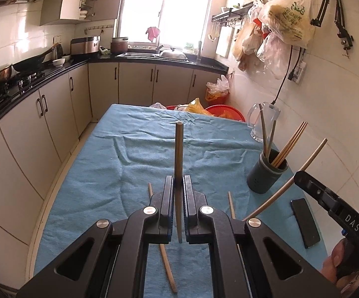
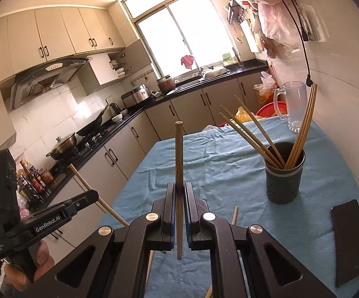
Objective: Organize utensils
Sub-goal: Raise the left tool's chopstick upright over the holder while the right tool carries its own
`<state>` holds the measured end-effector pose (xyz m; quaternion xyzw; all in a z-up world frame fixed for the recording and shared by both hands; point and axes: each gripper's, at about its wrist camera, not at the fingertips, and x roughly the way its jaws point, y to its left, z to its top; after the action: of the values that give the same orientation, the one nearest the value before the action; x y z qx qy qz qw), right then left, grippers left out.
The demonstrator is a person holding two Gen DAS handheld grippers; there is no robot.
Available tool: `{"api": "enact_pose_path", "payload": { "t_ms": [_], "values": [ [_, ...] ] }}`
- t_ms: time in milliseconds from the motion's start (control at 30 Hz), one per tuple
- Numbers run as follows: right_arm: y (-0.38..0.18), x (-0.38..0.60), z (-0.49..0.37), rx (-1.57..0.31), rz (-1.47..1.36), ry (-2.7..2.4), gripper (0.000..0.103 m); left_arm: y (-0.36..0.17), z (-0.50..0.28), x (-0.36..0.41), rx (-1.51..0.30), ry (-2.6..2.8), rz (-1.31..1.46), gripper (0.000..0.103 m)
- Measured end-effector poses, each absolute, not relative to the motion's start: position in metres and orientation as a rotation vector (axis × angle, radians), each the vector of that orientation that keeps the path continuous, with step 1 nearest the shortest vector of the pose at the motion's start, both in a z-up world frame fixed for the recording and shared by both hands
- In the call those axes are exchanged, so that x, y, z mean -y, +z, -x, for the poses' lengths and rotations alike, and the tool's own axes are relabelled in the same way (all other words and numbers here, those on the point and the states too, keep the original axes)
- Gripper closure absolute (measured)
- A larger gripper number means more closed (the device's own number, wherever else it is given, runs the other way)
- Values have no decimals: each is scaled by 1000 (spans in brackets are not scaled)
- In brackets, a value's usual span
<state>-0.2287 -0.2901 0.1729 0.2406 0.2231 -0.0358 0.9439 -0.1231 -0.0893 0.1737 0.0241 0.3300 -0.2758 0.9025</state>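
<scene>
My left gripper (image 1: pixel 178 181) is shut on a wooden chopstick (image 1: pixel 178 149) that stands upright above the blue cloth. My right gripper (image 2: pixel 179 188) is shut on another wooden chopstick (image 2: pixel 179 154), also upright. A dark cylindrical utensil holder (image 1: pixel 266 173) stands at the table's right with several chopsticks in it; it also shows in the right wrist view (image 2: pixel 283 183). Loose chopsticks lie on the cloth, one under my left gripper (image 1: pixel 168 268) and one to its right (image 1: pixel 231 204). The right gripper with its chopstick shows at the right of the left wrist view (image 1: pixel 328 198).
The table carries a blue cloth (image 1: pixel 134 164). A clear glass mug (image 2: pixel 293 104) stands at the back right near the wall. A black phone (image 1: pixel 305 222) lies at the right edge. Kitchen cabinets and a stove counter (image 1: pixel 30 79) run along the left.
</scene>
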Motion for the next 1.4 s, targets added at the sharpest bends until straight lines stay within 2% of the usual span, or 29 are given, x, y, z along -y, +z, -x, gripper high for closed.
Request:
{"api": "enact_pose_path", "payload": {
  "t_ms": [1400],
  "values": [
    [180,320,257,-397,-553,-110,96,177,138,107,-664,-595,-103,97]
  ]
}}
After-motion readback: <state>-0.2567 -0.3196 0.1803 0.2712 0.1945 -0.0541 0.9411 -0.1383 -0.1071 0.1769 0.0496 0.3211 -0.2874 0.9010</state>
